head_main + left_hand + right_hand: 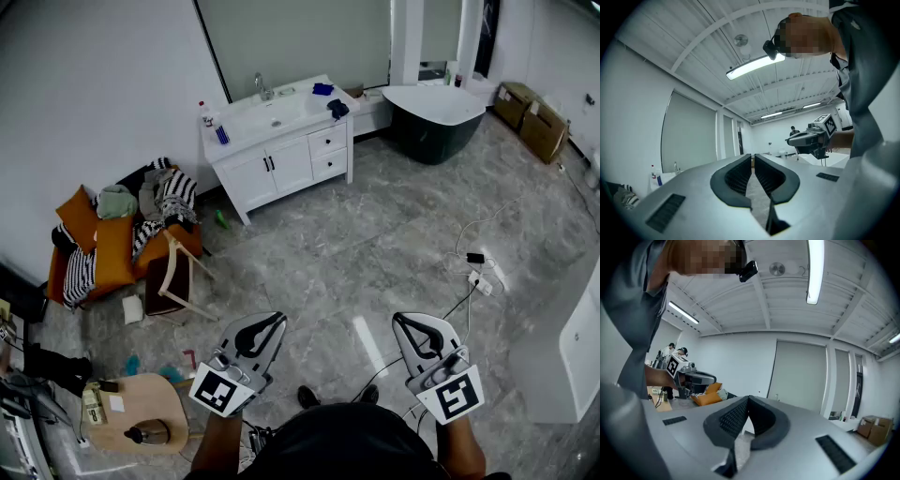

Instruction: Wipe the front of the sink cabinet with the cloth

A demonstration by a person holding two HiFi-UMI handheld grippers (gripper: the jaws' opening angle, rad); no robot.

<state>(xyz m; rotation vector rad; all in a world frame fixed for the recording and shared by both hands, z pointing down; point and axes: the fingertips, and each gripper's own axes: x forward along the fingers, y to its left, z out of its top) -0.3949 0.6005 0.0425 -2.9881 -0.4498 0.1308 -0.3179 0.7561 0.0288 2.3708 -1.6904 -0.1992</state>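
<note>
Standing well back from the sink cabinet (281, 159), the person has not yet started the wiping; by the look of things the step in hand is the approach and the fetching of a cloth. The left tongs (272, 323) and the right tongs (405, 324) are held level in front of the body, side by side and apart from each other. Both pairs are clenched with nothing between them; the left shows only a thin slit between its ribbed pads.

Two cloth-like things lie on the cabinet's bench top: a dark cloth (337, 108) bunched at its right corner, and a blue cloth (322, 89) just behind it, nearer the wall. Which of them is meant for the job cannot be told from here.

The next move probably calls for crossing the grey floor (375, 253) to the cabinet, then releasing one pair of tongs and closing it on a cloth. Only after that can the white doors and drawers be rubbed. A cable (473, 272) trails on the floor to the right, off the direct path.
</note>
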